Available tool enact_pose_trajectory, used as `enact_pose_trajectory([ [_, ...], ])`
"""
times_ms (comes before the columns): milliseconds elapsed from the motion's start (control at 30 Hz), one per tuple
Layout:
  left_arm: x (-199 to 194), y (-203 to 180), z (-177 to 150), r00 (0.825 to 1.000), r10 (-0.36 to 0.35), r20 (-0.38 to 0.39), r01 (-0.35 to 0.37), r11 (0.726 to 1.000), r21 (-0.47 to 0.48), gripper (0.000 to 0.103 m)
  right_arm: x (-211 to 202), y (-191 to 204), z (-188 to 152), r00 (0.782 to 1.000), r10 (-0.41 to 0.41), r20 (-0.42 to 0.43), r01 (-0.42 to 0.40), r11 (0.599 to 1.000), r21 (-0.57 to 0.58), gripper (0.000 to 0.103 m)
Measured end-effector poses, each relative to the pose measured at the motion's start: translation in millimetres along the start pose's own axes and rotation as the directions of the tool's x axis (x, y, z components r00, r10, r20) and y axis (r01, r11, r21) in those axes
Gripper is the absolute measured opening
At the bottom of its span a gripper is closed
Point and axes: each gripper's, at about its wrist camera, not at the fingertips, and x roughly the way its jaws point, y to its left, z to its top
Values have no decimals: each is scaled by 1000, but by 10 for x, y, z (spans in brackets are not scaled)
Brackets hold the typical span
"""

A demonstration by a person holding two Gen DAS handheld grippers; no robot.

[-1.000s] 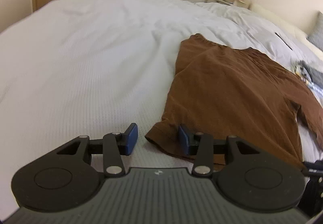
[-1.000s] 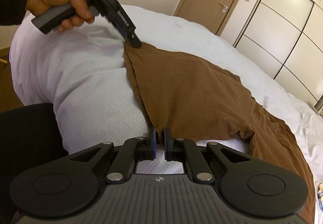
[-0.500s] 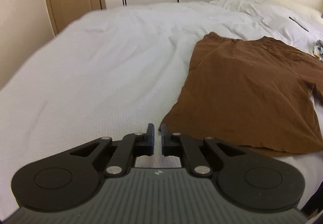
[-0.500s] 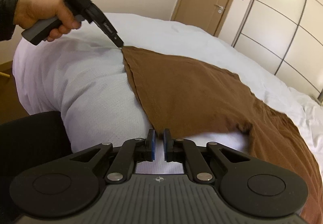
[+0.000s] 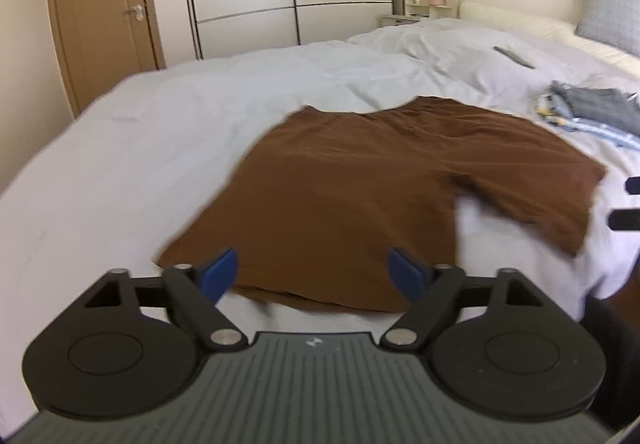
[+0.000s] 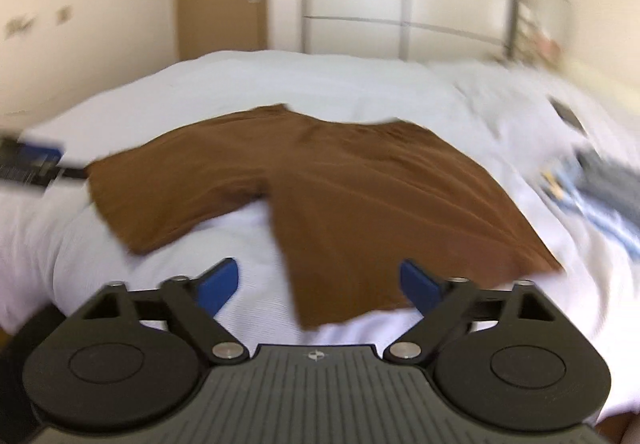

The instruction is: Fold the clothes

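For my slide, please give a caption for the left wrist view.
Open left claw above the near hem of brown shorts spread flat on a white bed.

Right wrist view is motion-blurred: the folded clothes (image 6: 600, 180) at the right edge smear into streaks, cut off by the frame. A dark strip (image 5: 514, 56) on the bed (image 5: 120, 148) is too small to identify

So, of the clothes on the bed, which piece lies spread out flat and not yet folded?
The brown shorts, spread flat on the near part of the bed. The grey and blue clothes form a small pile farther back, to the right.
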Motion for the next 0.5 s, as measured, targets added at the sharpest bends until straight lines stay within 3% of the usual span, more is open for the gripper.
enact_pose_trajectory([
  [67,-66,-101,-28,1000,-11,-7,11,1000,-25,102,-92,-160,15,1000,-20,-23,21,997,72,95],
  [100,-100,-142,-42,1000,-14,-7,13,999,-38,102,-135,-207,18,999,-40,-33,43,995,94,100],
  [167,-158,-177,-55,1000,-11,-19,10,998,-64,102,-210,-279,31,994,-90,-62,98,987,126,100],
  [367,-281,-159,-90,999,-6,-53,2,996,-90,102,-404,-369,45,988,-133,-82,148,966,213,101],
  [500,-319,-114,-127,998,-45,-50,39,993,-108,102,-508,-348,35,988,-133,-72,147,960,240,101],
])
